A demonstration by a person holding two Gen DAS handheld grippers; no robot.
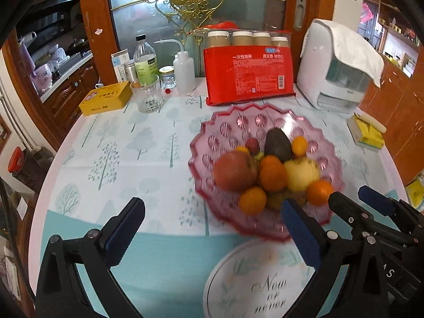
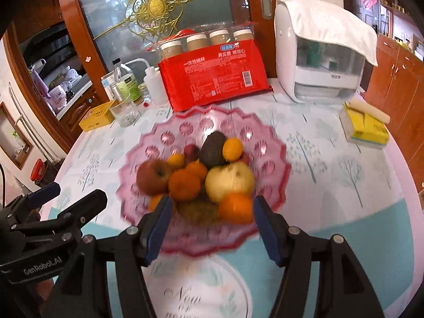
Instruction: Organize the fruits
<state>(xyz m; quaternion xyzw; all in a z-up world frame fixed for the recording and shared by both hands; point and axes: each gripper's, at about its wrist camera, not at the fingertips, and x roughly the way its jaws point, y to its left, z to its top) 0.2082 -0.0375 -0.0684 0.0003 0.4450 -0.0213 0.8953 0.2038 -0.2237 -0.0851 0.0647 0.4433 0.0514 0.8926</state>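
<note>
A pink glass fruit bowl (image 1: 233,129) (image 2: 185,124) stands on the tree-print tablecloth. It holds a red apple (image 1: 234,171) (image 2: 153,176), a dark avocado (image 1: 277,144) (image 2: 213,149), a yellow apple (image 1: 302,172) (image 2: 229,180), several oranges (image 1: 273,176) (image 2: 185,185) and a small red fruit (image 1: 251,143). My left gripper (image 1: 212,225) (image 2: 69,196) hovers wide open, left of the bowl's near rim, holding nothing. My right gripper (image 2: 213,228) (image 1: 357,198) hangs open over the bowl's near edge, its blue pads clear of the fruit.
Behind the bowl lie a red pack of paper cups (image 1: 249,74) and a white appliance (image 1: 331,79) under a towel. A yellow tin (image 1: 106,98), a glass (image 1: 147,95) and bottles stand back left. A yellow packet (image 2: 367,128) lies right; a round lettered mat (image 1: 262,283) lies near.
</note>
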